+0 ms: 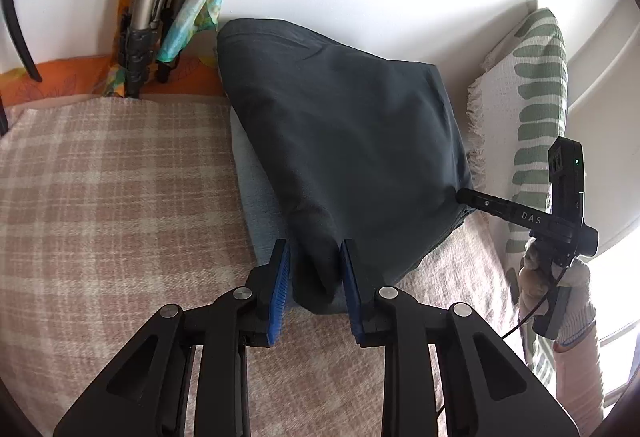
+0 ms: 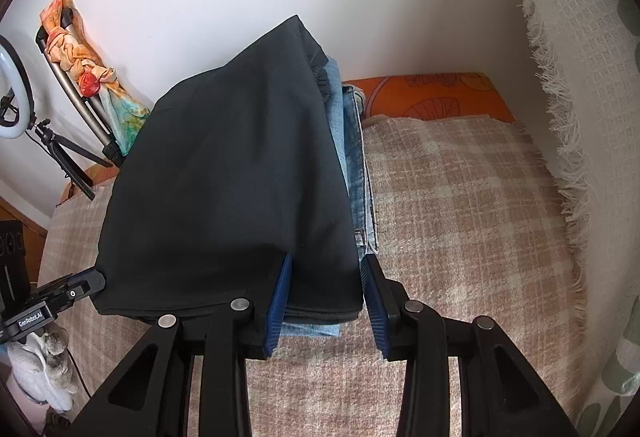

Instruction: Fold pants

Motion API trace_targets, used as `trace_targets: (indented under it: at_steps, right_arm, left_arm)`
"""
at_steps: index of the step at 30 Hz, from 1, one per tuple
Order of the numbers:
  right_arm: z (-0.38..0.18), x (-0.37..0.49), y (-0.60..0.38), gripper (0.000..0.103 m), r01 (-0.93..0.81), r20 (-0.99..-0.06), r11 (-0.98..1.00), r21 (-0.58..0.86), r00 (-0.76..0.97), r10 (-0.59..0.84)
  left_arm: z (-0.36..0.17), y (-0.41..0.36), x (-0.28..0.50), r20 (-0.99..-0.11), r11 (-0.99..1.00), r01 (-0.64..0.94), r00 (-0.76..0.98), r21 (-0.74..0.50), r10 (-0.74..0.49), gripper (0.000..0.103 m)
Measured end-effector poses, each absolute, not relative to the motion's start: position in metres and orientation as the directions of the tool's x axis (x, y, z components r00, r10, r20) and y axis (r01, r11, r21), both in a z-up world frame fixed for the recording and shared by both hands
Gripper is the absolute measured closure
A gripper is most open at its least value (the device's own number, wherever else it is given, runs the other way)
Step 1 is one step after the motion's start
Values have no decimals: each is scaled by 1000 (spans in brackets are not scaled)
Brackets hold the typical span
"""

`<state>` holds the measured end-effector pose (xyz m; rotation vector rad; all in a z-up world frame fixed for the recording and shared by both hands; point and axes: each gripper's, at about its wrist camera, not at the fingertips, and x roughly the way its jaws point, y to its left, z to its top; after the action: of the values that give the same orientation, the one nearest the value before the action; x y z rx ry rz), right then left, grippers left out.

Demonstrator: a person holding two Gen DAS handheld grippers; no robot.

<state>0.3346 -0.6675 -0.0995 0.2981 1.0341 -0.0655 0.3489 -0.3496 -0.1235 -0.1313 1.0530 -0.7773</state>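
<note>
From the left wrist we see our left claw [image 1: 316, 279] half open, its blue pads straddling a fold of the dark pants [image 1: 344, 141], which lie on light jeans [image 1: 260, 213] atop the plaid blanket [image 1: 112, 197]. From the right wrist, our right claw [image 2: 326, 295] likewise brackets the pants' [image 2: 228, 177] 6 o'clock corner, pads apart.

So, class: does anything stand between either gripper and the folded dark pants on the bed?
Nothing visible does. The left gripper has a fold of the dark pants between its blue pads, and the right gripper straddles the pants' near corner, above the light blue jeans underneath.
</note>
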Motion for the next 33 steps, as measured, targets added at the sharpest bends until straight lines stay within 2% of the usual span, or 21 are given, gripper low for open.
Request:
trace_targets:
  at_steps: [3, 7, 8, 10, 13, 16, 24, 28, 33]
  right_arm:
    - [-90, 316, -667, 62, 206, -835, 953, 224, 545, 78]
    - [-70, 288, -656, 44, 207, -806, 954, 217, 590, 55]
    - [-66, 281, -650, 42, 202, -798, 958, 206, 601, 45]
    - [-57, 267, -638, 40, 191, -786, 965, 178, 618, 23]
    - [-47, 243, -619, 27, 195, -763, 969, 149, 647, -13]
    - [-39, 220, -602, 23, 198, -740, 971, 133, 672, -36]
    - [-31, 167, -553, 12, 214, -698, 975, 62, 707, -110]
    - [-25, 143, -531, 0, 223, -670, 975, 16, 726, -155]
    - [-19, 119, -506, 0, 220, -644, 975, -29, 742, -186]
  left_arm:
    - [-109, -338, 341, -730, 740, 545, 302, -395, -613, 72]
    - [-89, -324, 326, -718, 750, 566, 359, -341, -597, 55]
    - [-85, -321, 322, -714, 752, 570, 370, -331, -594, 51]
    - [-77, -317, 314, -708, 758, 575, 393, -309, -587, 48]
    - [-68, -312, 300, -701, 761, 585, 417, -281, -579, 42]
    - [-64, -308, 288, -698, 767, 588, 436, -257, -568, 36]
    - [-62, -293, 249, -704, 771, 597, 451, -219, -549, 32]
    - [-62, -283, 229, -712, 784, 586, 460, -205, -530, 32]
    - [-60, -271, 205, -701, 798, 571, 489, -193, -519, 31]
